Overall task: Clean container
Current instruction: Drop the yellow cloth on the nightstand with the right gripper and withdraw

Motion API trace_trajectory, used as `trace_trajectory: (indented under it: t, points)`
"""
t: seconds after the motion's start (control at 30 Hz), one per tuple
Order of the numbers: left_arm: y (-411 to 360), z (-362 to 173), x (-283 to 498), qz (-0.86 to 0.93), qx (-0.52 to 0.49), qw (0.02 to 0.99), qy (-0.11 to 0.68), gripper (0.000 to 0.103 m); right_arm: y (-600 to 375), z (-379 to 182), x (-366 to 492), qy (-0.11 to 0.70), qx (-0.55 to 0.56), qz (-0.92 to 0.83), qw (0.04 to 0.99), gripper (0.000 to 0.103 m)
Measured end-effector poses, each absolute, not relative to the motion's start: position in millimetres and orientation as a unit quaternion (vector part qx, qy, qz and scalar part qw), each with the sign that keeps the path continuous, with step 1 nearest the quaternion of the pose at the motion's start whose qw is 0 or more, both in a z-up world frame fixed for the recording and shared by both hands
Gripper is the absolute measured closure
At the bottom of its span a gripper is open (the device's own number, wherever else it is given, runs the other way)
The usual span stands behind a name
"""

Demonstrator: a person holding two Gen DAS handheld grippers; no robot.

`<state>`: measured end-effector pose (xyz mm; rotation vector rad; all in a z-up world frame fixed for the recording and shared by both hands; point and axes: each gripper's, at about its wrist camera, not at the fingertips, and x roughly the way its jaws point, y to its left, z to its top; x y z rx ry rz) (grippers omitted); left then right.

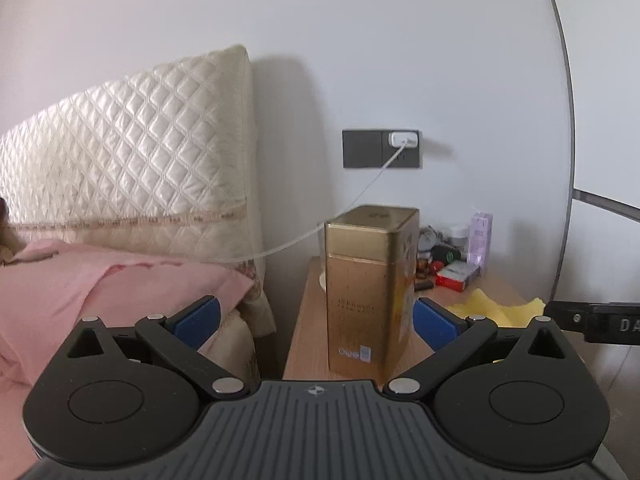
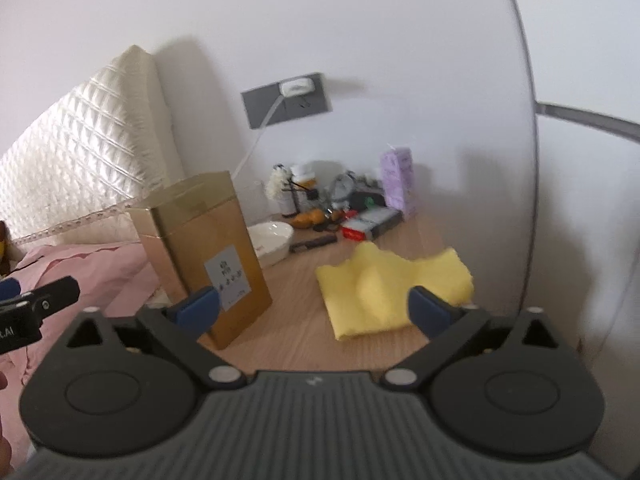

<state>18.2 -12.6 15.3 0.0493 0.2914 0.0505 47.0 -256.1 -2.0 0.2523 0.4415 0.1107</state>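
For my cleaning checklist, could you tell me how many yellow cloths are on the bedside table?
1. The yellow cloth lies crumpled on the bedside table, right of the gold tin. The back clutter could hide another.

Both grippers are showing the same build: the left gripper (image 1: 316, 322) and right gripper (image 2: 314, 307) are wearing matte black linkage arms, silver pivot screws, round black discs, ribbed grey housings and blue finger pads (image 1: 198, 322). White lettering is peeking from the black bodies at the frame edges.
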Motion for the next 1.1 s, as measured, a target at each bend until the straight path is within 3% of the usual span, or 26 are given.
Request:
trace_trajectory:
  t: [1.1]
  points:
    - [-31,4,20,0.001,0.016,0.983,0.182,0.0,-250,11,33,0.237,0.058,0.004,0.97,0.0]
